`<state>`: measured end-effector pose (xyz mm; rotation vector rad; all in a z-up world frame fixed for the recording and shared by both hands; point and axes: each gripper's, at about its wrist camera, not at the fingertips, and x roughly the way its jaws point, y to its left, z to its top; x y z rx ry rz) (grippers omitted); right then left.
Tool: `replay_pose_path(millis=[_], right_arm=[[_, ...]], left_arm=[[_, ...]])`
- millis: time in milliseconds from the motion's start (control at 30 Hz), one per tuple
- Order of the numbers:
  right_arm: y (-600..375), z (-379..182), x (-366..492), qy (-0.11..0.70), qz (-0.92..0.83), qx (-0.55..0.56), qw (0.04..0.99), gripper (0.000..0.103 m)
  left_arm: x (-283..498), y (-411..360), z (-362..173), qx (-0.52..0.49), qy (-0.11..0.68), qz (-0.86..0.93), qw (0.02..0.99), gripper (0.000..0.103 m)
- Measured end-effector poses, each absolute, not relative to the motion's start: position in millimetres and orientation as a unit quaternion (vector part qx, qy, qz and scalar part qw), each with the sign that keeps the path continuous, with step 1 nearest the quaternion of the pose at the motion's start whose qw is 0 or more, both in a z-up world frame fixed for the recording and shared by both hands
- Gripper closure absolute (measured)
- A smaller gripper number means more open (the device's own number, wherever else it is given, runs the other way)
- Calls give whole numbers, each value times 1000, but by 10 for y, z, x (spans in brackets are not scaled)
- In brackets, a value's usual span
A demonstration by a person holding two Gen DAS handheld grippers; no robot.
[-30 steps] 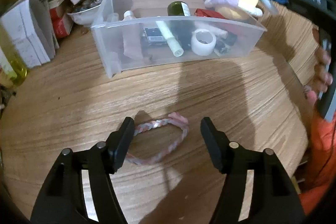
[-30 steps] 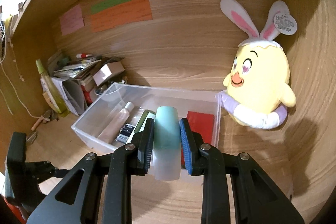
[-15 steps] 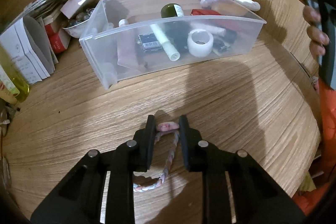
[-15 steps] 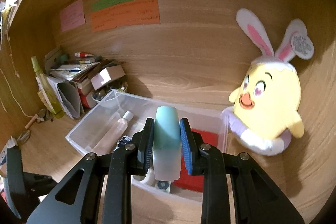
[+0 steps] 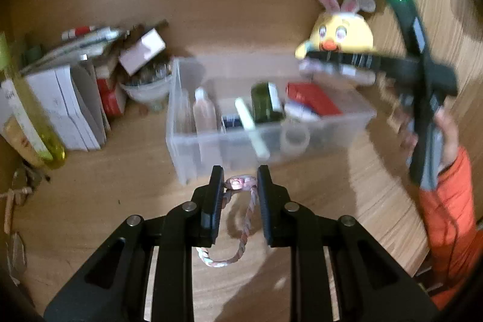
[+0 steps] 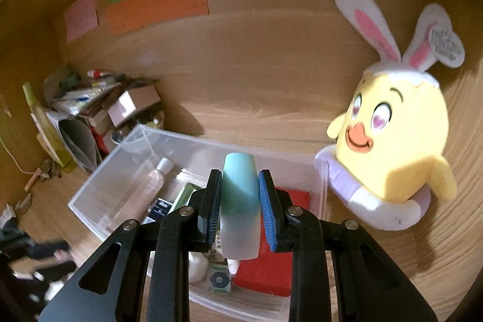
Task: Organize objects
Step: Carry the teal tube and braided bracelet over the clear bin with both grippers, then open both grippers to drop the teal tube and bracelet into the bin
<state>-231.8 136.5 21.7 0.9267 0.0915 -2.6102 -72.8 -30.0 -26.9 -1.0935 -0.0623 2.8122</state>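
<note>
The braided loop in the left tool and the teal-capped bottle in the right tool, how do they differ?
The braided loop is limp pastel cord, sagging below the left tool; the teal-capped bottle is a rigid frosted body filling the right tool. The loop is short of the clear bin; the bottle is above it. Both are clamped.

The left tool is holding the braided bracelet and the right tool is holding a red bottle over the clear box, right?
Not quite. The bottle in the right tool is teal and frosted white, not red, as the right wrist view shows. The rest holds: it is over the clear box, and the left tool holds the braided bracelet.
</note>
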Motion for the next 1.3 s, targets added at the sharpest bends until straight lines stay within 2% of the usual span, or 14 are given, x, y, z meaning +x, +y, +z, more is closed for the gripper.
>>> replay_pose_path(millis=[300, 633, 1100, 1167, 1300], right_arm=[[1307, -58, -2442, 43, -910, 368, 185, 80], [1264, -124, -2432, 53, -905, 377, 190, 81], [1220, -205, -2445, 65, -897, 391, 197, 80], [1217, -211, -2454, 65, -895, 395, 199, 79], [1204, -219, -2449, 67, -893, 398, 201, 68]], left_arm=[[-996, -360, 17, -333, -18, 942, 47, 81], [-1318, -421, 171, -320, -27, 947, 35, 81], [-1637, -427, -85, -355, -43, 933, 42, 81], [-1646, -418, -93, -357, -41, 932, 43, 81], [-1682, -394, -119, -360, -37, 931, 46, 77]])
